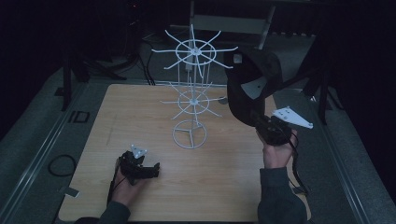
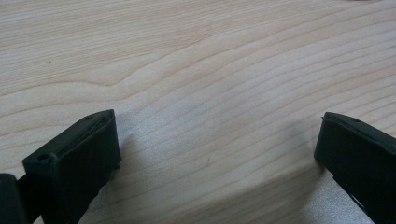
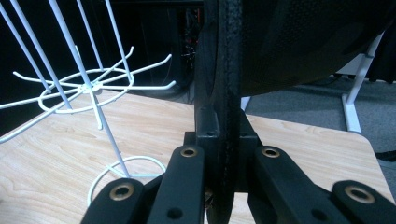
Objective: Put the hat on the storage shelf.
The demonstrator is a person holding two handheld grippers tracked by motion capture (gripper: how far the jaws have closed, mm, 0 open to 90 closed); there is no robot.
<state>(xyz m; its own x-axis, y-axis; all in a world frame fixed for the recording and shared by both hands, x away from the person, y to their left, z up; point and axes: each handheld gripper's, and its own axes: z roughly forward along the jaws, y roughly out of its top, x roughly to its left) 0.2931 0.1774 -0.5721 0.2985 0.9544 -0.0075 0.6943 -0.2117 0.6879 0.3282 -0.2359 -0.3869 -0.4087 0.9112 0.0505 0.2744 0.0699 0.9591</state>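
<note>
**Right gripper clamped on a dark cap**

The right gripper [image 3: 223, 135] has its two black jaws pressed together on the stitched edge of a dark fabric cap [image 3: 299, 42], which rises above them. To the left stands a white wire display rack with spoke-like hooks and a ring base [image 3: 93, 86] on the light wooden tabletop [image 3: 51, 154].

Not much to read here, honestly. Only thing I can make out is "ID" in dark letters on the grey floor strip [image 1: 78, 116], well off to the left of the left gripper [image 1: 148, 171], just past the table edge [image 1: 95, 122]. Nothing legible anywhere else.
</note>
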